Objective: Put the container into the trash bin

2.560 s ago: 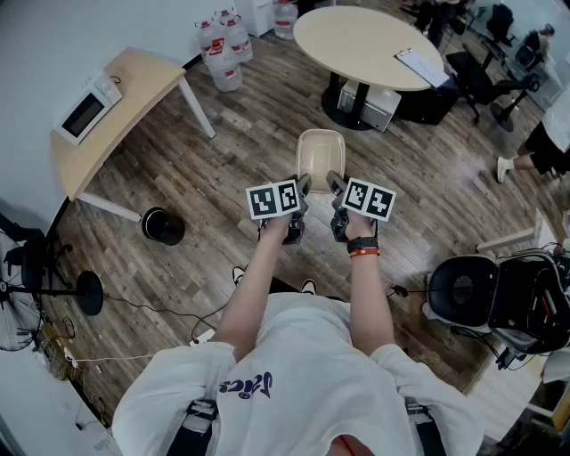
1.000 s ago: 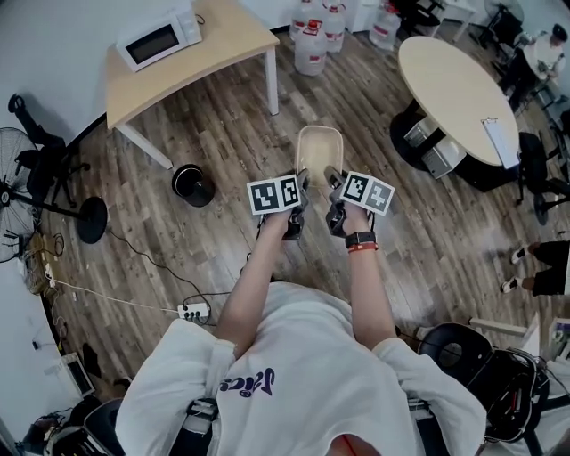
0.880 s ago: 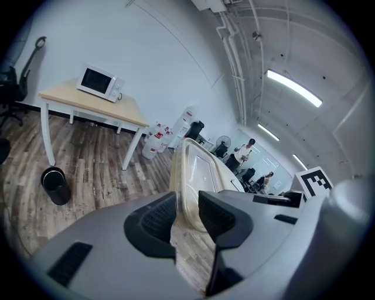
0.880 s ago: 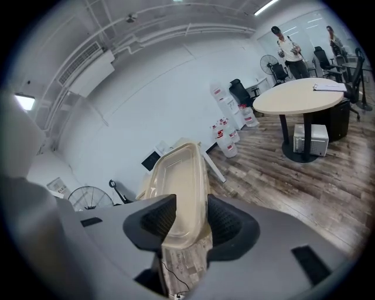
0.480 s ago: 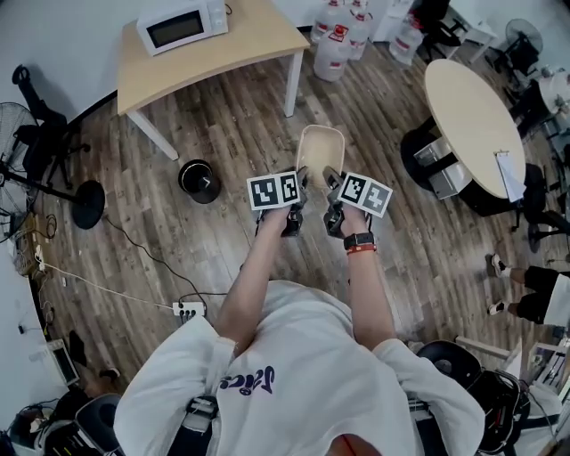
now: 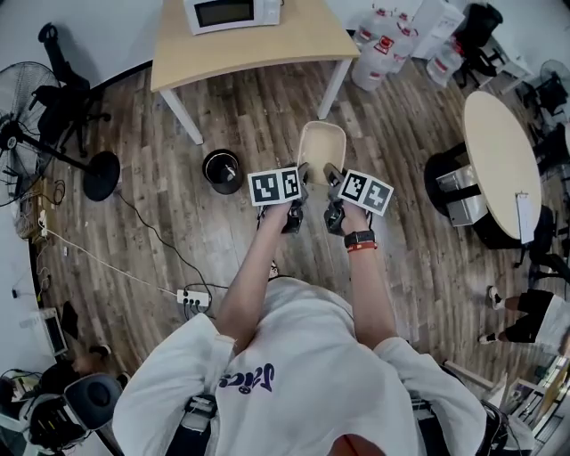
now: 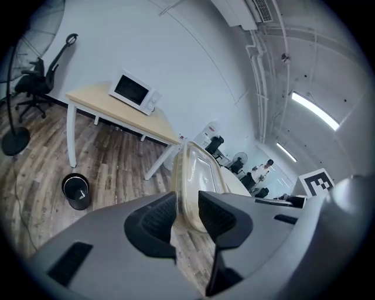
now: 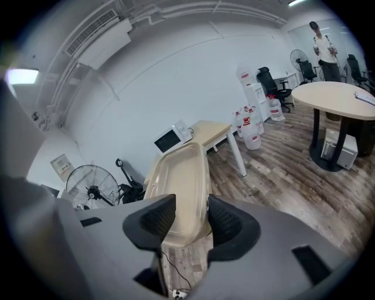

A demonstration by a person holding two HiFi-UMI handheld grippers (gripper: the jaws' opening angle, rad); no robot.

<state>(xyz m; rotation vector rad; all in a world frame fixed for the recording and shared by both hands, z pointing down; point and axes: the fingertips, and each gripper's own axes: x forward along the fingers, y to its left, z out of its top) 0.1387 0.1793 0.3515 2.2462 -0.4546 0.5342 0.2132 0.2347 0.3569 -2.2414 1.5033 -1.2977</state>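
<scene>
1. Closest to the person, the left gripper (image 7: 187,215) and the right gripper (image 8: 184,221) sit side by side. Each one is squeezed tight on the near end of the container (image 6: 321,145), one on each side of its rim.
2. I think two grippers hold it because the container is wide and thin. Two grips help keep it flat so it does not tip or twist.
3. The container sticks out forward from the jaws, up in the air, with its open side up. It looks empty.
4. The trash bin (image 6: 222,169) stands on the floor (image 6: 134,232), ahead and to the left of the container. They are well apart, so the container is not over the bin yet.
5. Farther back is a table (image 6: 258,44) with a microwave (image 6: 233,12) at its far edge. The bin is just off the table's near edge.
</scene>
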